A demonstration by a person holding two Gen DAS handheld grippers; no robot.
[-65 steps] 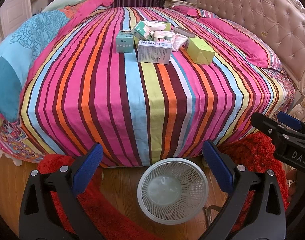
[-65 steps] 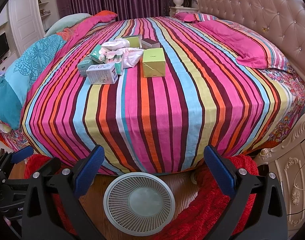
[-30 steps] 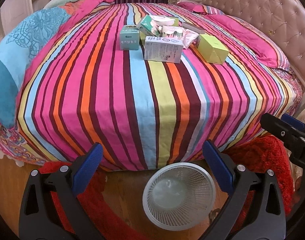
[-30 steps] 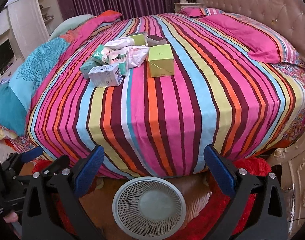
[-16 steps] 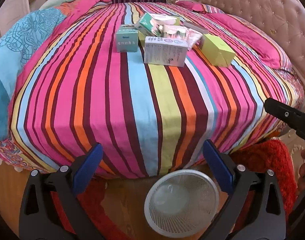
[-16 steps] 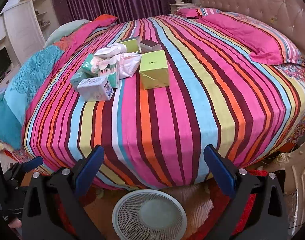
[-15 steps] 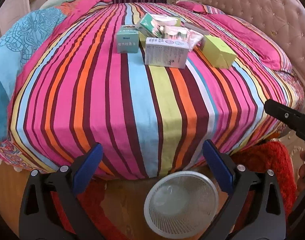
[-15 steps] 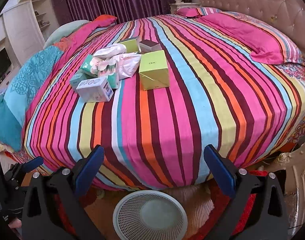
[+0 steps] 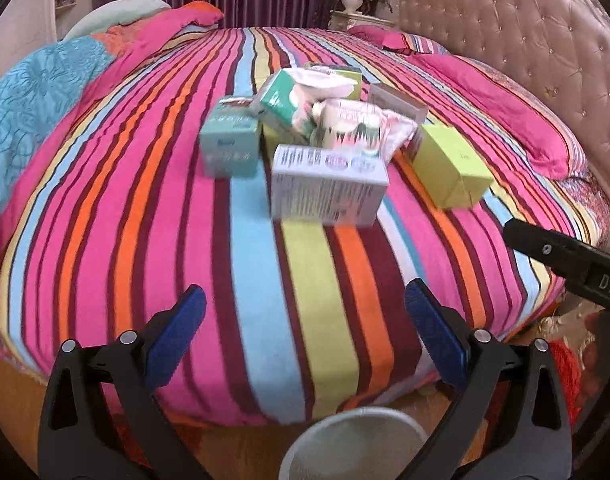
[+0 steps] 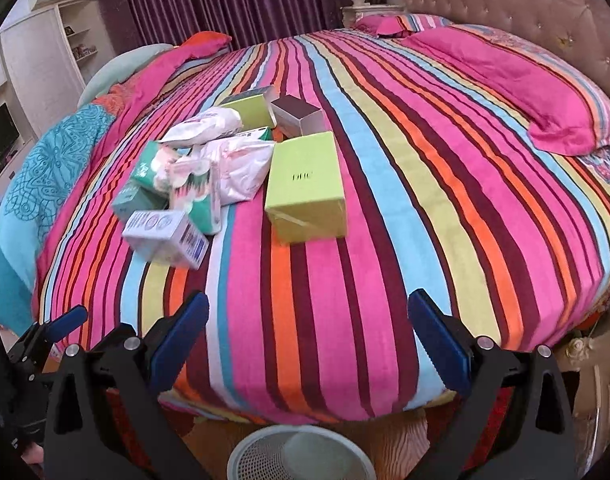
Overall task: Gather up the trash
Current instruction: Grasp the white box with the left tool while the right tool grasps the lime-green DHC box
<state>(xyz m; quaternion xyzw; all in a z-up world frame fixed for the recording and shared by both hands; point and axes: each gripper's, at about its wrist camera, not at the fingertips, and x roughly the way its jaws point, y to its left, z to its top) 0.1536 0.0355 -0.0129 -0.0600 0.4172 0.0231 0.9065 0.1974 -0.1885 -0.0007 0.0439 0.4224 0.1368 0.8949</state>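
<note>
Nothing has been collected yet, as far as can be judged. The trash pile [image 9: 321, 136] lies on the bed [image 9: 145, 200], at twelve o'clock from the left gripper [image 9: 305, 332]. The bin [image 10: 301, 456], at six o'clock below the right gripper [image 10: 309, 336], appears empty. Both grippers are spread wide, nothing held.

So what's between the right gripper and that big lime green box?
Only bare striped bedspread between the right gripper and the lime green box, in the right wrist view.
</note>
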